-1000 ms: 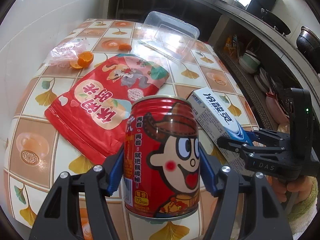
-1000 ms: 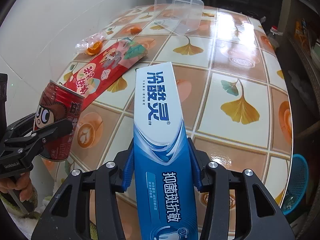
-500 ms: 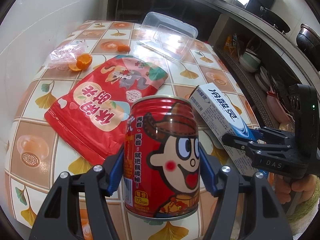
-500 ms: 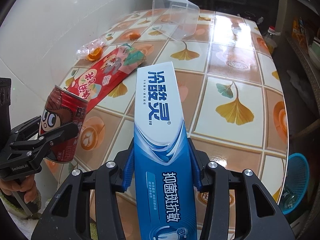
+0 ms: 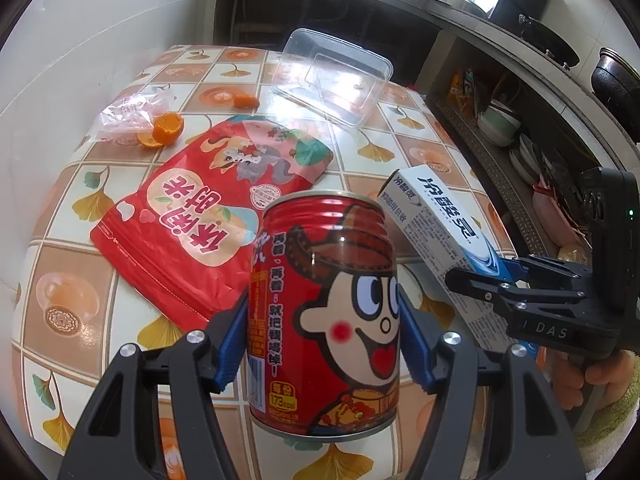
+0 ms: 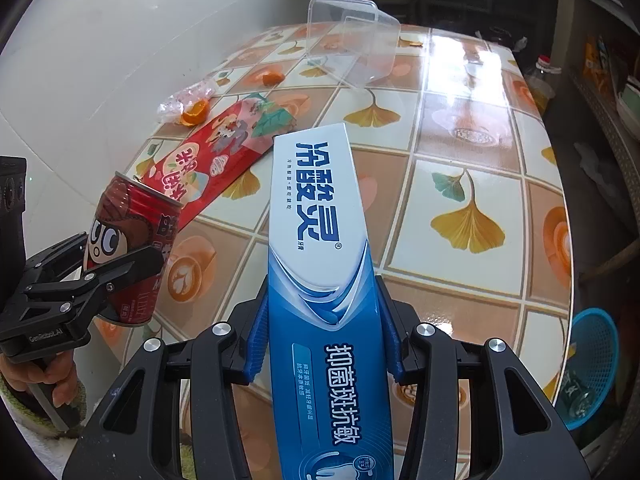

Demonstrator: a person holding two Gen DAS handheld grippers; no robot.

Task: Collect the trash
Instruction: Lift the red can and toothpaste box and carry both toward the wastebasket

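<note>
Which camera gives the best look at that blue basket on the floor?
The right wrist view: the blue basket shows beside the table edge, at lower right, with something inside it. The left wrist view does not show it at all.

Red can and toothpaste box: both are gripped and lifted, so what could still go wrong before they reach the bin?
1. The left gripper holds the red can on its smooth round sides; it might slip or tilt.
2. The toothpaste box sticks far out past the right gripper, so it could knock the can nearby.
3. The blue basket sits low beyond the table edge; a drop could miss.
</note>
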